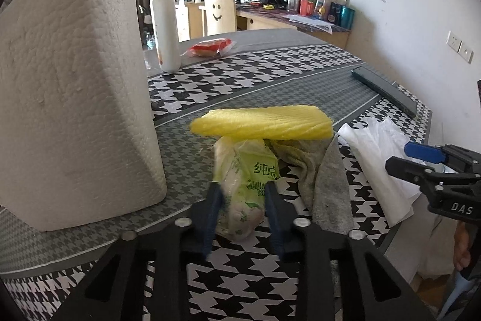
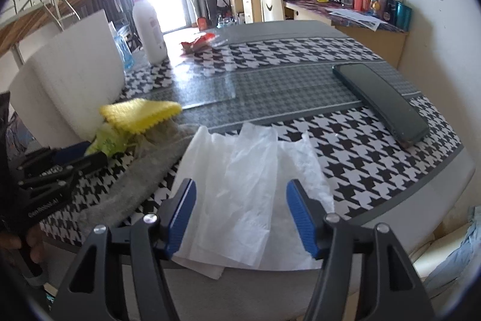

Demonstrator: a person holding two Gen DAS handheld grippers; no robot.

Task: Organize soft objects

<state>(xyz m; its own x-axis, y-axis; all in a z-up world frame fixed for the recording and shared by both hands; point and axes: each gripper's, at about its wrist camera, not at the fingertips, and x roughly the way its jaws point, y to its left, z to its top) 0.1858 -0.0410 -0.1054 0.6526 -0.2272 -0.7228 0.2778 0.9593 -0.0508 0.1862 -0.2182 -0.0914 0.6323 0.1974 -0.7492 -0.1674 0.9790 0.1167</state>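
Observation:
My left gripper [image 1: 242,190] is shut on a green printed plastic bag [image 1: 252,170], its blue pads pressing on both sides. A yellow foam net [image 1: 261,122] lies across the top of the bag, and a grey cloth [image 1: 327,194] lies just right of it. In the right wrist view my right gripper [image 2: 240,188] stands open over a white tissue [image 2: 249,170] that lies flat at the table's near edge, with nothing pinched. The same pile shows at the left there: the yellow foam net [image 2: 138,113], the green bag [image 2: 108,140], the grey cloth [image 2: 144,176] and the left gripper [image 2: 87,154].
A big white styrofoam block [image 1: 75,86] stands close on the left of the pile. A white pump bottle [image 1: 163,20] and a red packet [image 1: 210,47] sit further back. A dark phone [image 2: 381,98] lies at the right on the houndstooth table [image 2: 360,158].

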